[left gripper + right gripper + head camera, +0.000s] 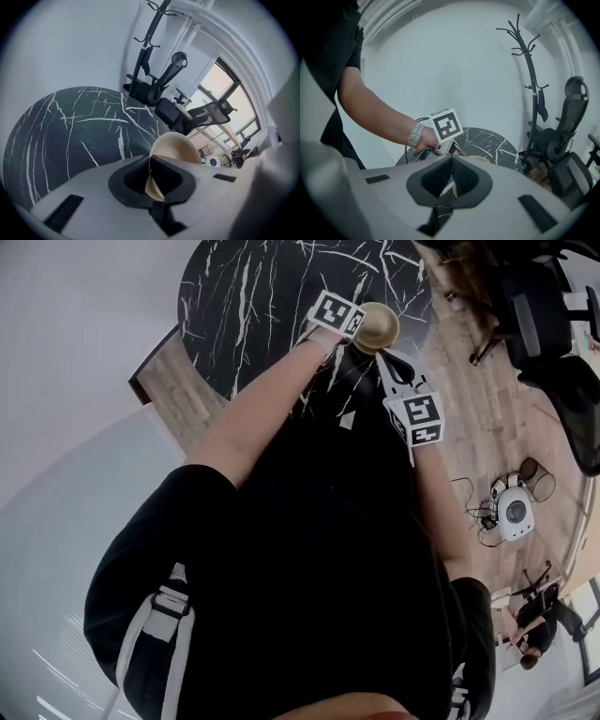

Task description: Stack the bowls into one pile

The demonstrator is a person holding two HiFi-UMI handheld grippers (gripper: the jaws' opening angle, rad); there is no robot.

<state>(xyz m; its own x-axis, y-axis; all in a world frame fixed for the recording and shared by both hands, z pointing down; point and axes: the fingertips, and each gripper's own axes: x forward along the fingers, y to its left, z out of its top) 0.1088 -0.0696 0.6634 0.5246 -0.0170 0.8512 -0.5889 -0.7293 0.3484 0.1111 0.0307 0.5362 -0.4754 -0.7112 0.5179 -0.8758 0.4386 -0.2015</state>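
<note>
In the left gripper view, my left gripper (151, 165) had its jaws clamped on the rim of the one tan bowl (177, 146) I could see. The rim ran from 12 to 6 o'clock through the pads, so the bowl hung on edge. Its hollow was open to me and its bottom bulged toward 2 o'clock. The round black marble table (70, 126) filled the 9 o'clock side, bare out to its curved edge. Past that edge, at 1 o'clock, dark office chairs (171, 115) crowded in.

In the right gripper view, my right gripper (451, 164) had its jaws closed together, with nothing I could make out held. Only a tan sliver showed through the slit under the pads. The bowl peeked over them at 1 o'clock, just beside the left gripper, above the table. One coat stand (533, 103) rose at 2 o'clock, and two chairs sat at 3 to 4 o'clock. Plain wall (454, 61) lay from 10 to 12.

In the head view, both grippers met at 12 o'clock over the table's near part, with the right gripper's tips just under the bowl. Marble lay open toward 11 o'clock, and wooden floor (497, 427) lay past the edge at 3 o'clock.
</note>
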